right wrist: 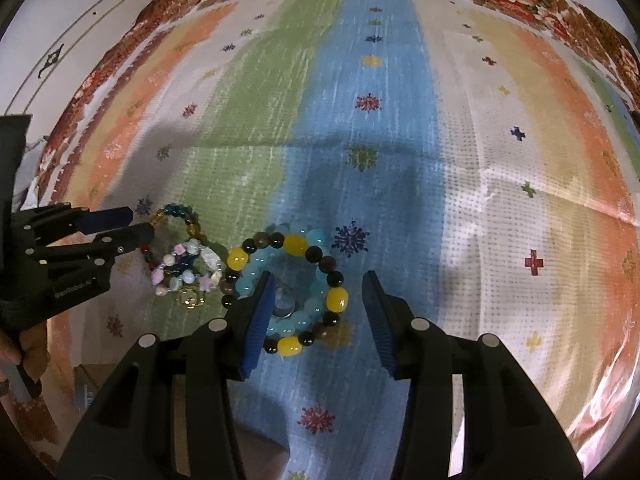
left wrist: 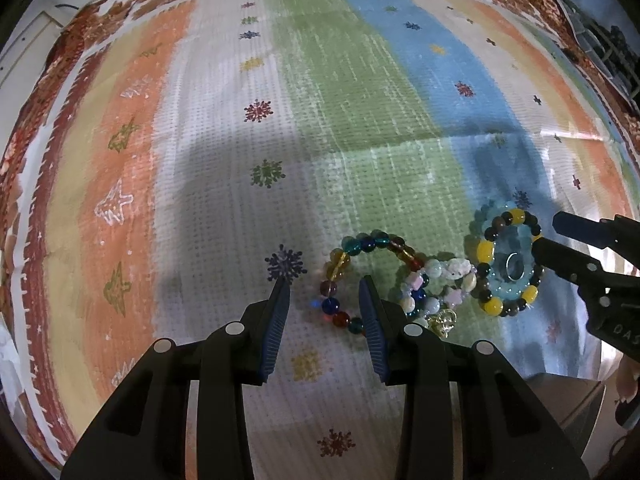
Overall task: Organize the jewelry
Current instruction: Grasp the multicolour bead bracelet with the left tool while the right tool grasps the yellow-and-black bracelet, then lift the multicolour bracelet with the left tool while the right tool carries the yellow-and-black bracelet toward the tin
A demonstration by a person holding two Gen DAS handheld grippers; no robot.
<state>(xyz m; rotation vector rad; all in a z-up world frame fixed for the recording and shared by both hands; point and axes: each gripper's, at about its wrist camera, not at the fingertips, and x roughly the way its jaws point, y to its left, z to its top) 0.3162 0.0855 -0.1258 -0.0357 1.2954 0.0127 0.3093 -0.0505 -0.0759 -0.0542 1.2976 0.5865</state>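
Jewelry lies in a tight cluster on the striped cloth [left wrist: 360,92] covering the worktop: a bracelet of clear coloured glass beads [left wrist: 362,276], a pastel bracelet with star and shell beads [left wrist: 436,284] overlapping it, a small gold charm [left wrist: 444,320] at that one's near edge, and a black-and-yellow bead bracelet [right wrist: 296,292] stacked on a pale blue bracelet [right wrist: 256,280] with a small silver ring [right wrist: 285,300] inside the loop. The left tool [left wrist: 324,300] hangs over the glass-bead bracelet with its jaws partly apart and nothing between them; one finger stands inside the loop and the other outside on bare cloth. The right tool [right wrist: 318,308] is likewise partly apart and empty, one finger over the blue beads and the other beyond the yellow-and-black ring. The main risk, as I judge it, comes from the overlap: closing on one strand may catch its neighbour and drag the pastel bracelet or the charm along. Round, glossy beads could also roll out from between the pads, so a pinch across a single bead may slip. On the right, lifting the upper bracelet could take the blue one with it or flick the loose ring away. The two tools work near each other and could collide.
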